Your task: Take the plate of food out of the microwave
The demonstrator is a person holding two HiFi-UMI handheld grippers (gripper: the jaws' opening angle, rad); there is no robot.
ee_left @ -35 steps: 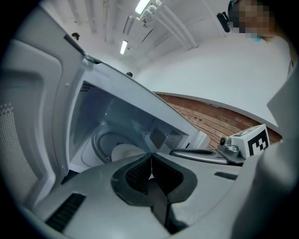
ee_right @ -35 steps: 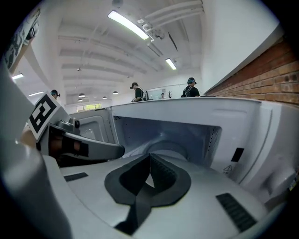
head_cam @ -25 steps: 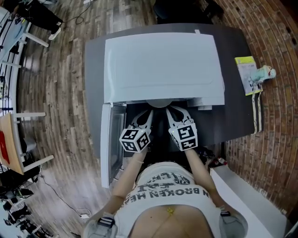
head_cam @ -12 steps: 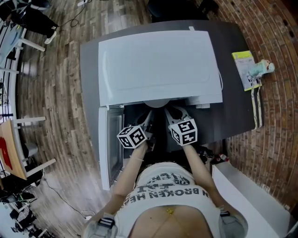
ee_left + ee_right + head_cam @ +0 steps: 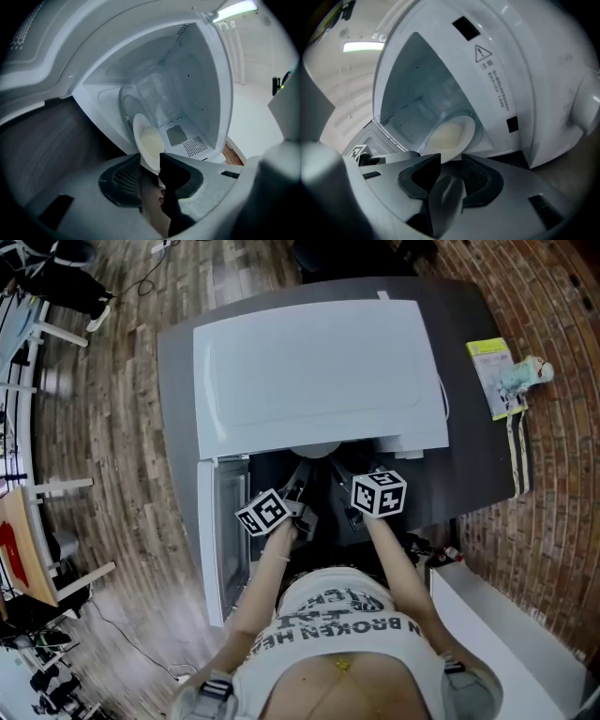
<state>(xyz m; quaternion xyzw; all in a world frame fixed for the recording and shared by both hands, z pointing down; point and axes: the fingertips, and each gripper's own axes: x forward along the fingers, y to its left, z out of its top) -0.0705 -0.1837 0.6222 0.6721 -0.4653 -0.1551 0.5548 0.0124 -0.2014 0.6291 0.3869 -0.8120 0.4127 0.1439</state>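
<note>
At the far left of the white microwave [image 5: 309,371], its door [image 5: 225,531] stands swung wide open toward me, so the mouth of the cavity is free for both arms at once. Just right of the door I have my left gripper [image 5: 298,486] reaching into that mouth. In its own view, the left gripper [image 5: 150,164] has its fingers [image 5: 119,176] drawn in narrow, with the near rim of the plate [image 5: 149,140] pinched between them. The plate sits at the front of the cavity on what I take to be the glass turntable [image 5: 140,91]. Pale food fills its middle, and only a sliver of its edge [image 5: 317,450] shows from above, under the microwave's top. I hold it by the rim so that no finger touches the food. Beside it, my right gripper [image 5: 354,476] comes in at the same height. Its view shows the right gripper [image 5: 451,161] with its fingers [image 5: 480,178] likewise closed down on the rim of the plate [image 5: 447,133], a little along from the left grip. Two grips side by side should keep the plate level when it slides out, since one alone might let it tip. I judge the take-out to be at its start, with the plate gripped but not yet clear of the cavity. Further right, the grey worktop [image 5: 469,465] carries a yellow leaflet [image 5: 492,381], well apart from where I am working.
</note>
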